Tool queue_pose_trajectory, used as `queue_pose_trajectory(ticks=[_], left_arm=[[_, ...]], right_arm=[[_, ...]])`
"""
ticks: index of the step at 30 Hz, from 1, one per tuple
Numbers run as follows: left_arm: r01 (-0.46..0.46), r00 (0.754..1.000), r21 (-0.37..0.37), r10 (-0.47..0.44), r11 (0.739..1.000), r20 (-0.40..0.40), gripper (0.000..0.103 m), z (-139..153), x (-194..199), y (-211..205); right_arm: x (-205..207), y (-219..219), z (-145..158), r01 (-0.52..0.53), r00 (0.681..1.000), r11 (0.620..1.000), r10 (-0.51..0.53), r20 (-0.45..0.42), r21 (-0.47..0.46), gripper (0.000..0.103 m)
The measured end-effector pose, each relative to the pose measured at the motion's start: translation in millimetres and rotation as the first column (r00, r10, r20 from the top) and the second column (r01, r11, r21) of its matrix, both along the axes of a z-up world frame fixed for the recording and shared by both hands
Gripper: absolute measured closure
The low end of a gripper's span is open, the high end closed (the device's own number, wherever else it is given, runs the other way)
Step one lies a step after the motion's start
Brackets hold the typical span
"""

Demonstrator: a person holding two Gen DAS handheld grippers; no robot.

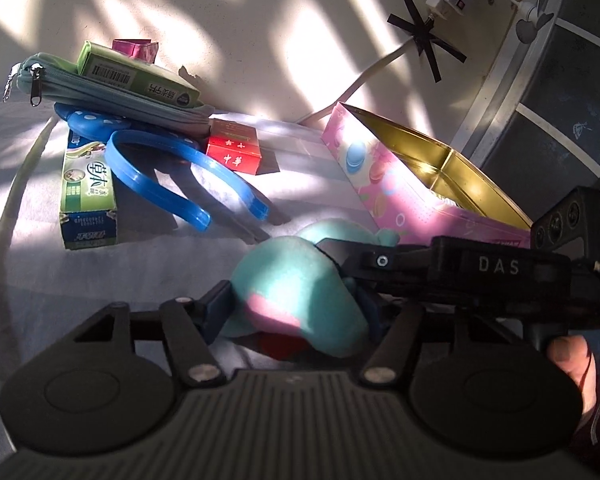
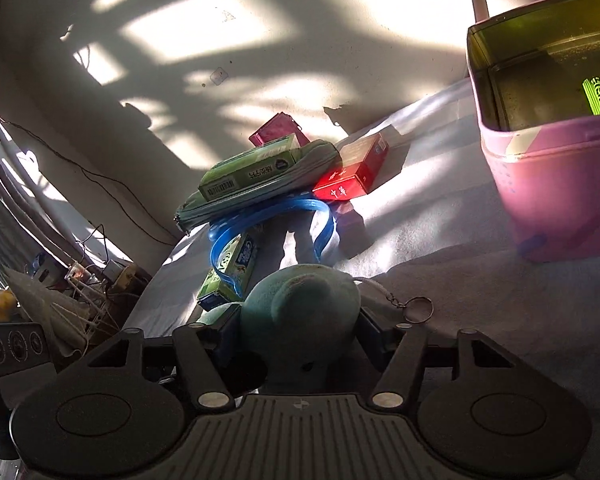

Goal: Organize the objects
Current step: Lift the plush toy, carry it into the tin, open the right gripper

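**Teal plush toy pinched by both grippers**

Nearest both cameras sits the teal plush toy (image 1: pixel 296 292), pinched from two sides: the left gripper (image 1: pixel 296 312) presses its body, and the right gripper (image 2: pixel 298 332) clamps it too. Its long axis runs roughly across the left wrist view. Only the right wrist view shows its keyring (image 2: pixel 418 308); only the left shows "DAS" on the other gripper. Beyond, on the grey cloth (image 1: pixel 40 272), lie a blue headband (image 1: pixel 160 172), a green toothpaste box (image 1: pixel 88 196) with Chinese writing, a red box (image 1: pixel 232 152) and the open pink tin (image 1: pixel 380 184).
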State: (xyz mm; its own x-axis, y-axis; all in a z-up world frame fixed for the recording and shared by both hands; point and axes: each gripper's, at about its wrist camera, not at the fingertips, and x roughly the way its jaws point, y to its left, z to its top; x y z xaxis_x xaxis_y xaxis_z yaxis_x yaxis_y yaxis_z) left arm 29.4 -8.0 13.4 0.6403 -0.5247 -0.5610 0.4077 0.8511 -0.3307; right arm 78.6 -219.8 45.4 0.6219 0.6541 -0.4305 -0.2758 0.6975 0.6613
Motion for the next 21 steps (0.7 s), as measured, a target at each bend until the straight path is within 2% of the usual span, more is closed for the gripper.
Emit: queue_pose_trajectory(ticks=[4, 8, 14, 21], left_arm=[[0.022, 1.000, -0.010, -0.022, 1.000, 0.013, 0.043, 9, -2, -1], [0.059, 0.994, -0.018, -0.057, 0.998, 0.097, 0.043, 31, -7, -13], [0.149, 0.969, -0.016, -0.143, 0.989, 0.200, 0.043, 65, 2, -51], [0.272, 0.929, 0.024, -0.269, 0.962, 0.254, 0.043, 81, 22, -114]], right_arm=[[-10, -2, 13, 0.004, 0.999, 1.000, -0.004, 0.049, -0.010, 0.056], [-25, -10, 40, 0.058, 0.984, 0.998, -0.051, 0.169, -0.036, 0.056], [-36, -41, 75, 0.184, 0.935, 0.982, -0.161, 0.317, -0.044, 0.056], [-34, -95, 83, 0.343, 0.875, 0.939, -0.316, 0.366, -0.010, 0.056]])
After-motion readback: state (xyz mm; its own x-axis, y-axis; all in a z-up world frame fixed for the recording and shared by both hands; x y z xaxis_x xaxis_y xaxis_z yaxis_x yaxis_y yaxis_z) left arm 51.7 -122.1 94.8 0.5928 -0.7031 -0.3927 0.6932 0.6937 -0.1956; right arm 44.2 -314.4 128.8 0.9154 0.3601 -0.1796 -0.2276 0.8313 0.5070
